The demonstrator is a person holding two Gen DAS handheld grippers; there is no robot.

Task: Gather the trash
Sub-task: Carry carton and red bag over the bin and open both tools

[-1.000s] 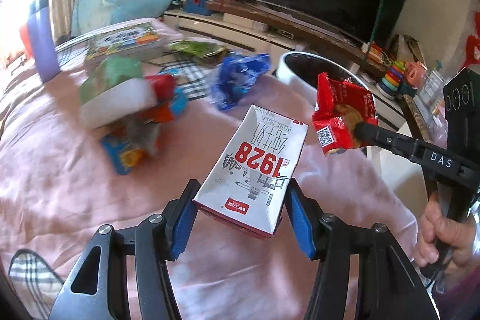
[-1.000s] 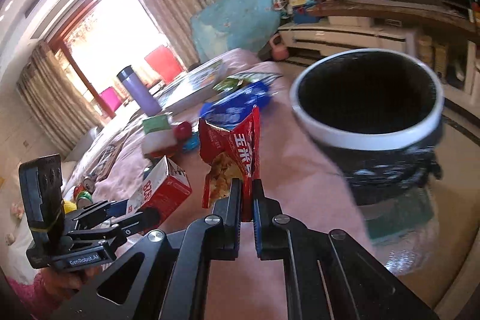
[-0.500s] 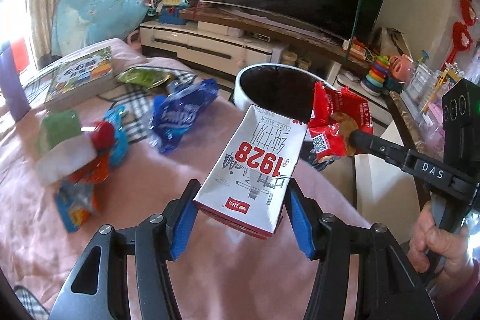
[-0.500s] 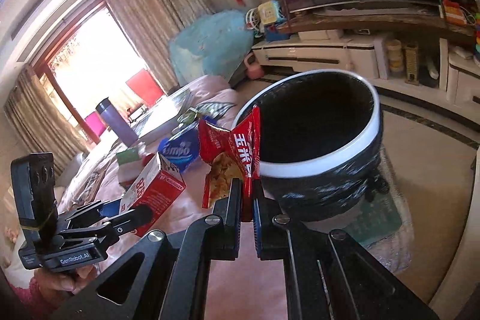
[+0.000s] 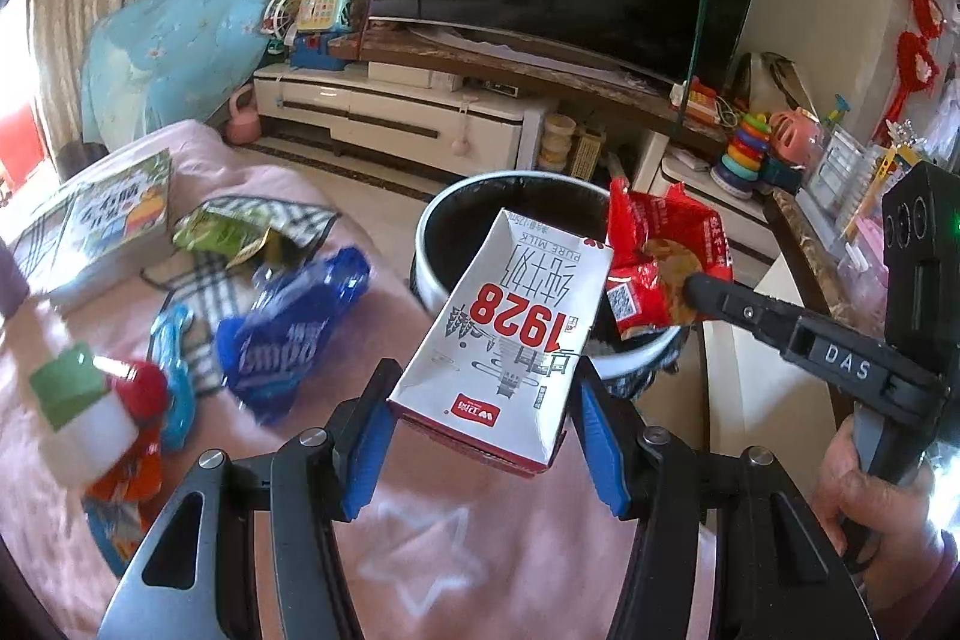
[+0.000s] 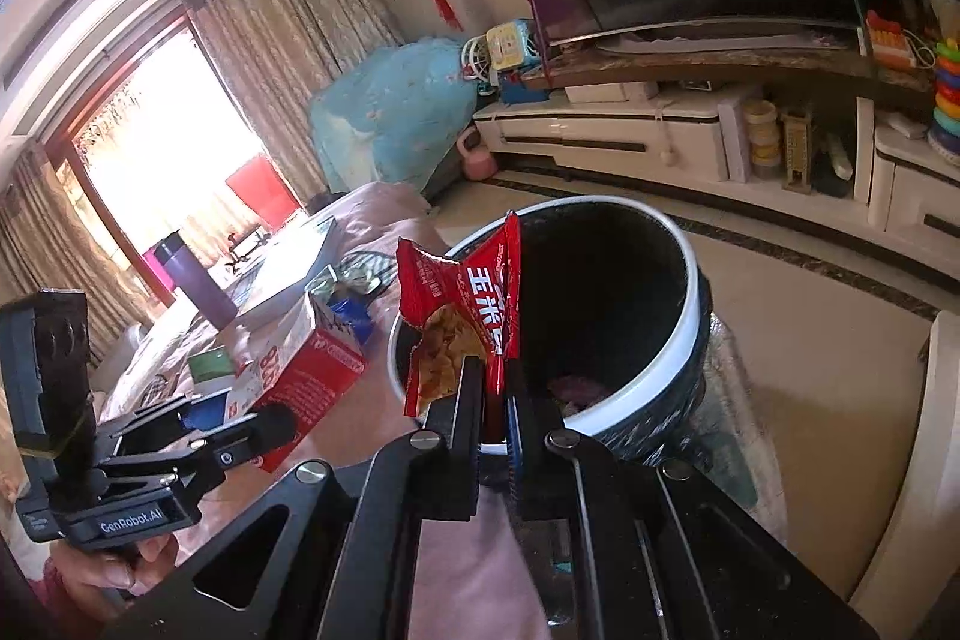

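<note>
So we've got our left gripper (image 5: 480, 418) clamped on a white milk carton (image 5: 510, 334) with "1928" printed in red, blue pads pressed on both sides of it, and the carton sticks out straight ahead of the gripper with its far end over the near rim of the trash bin (image 5: 438, 232). Our right gripper (image 6: 495, 388) is pinched tight on a red snack wrapper (image 6: 462, 316), which stands up from the fingertips right in front of the bin's opening, over its near edge. From the left wrist view the wrapper sits just to the right of the carton, almost touching it. Off to the left of the left gripper, a blue wrapper (image 5: 294, 334), a green packet (image 5: 228, 232) and a book (image 5: 102, 226) lie on the pink-covered worktop (image 5: 420, 568).
</note>
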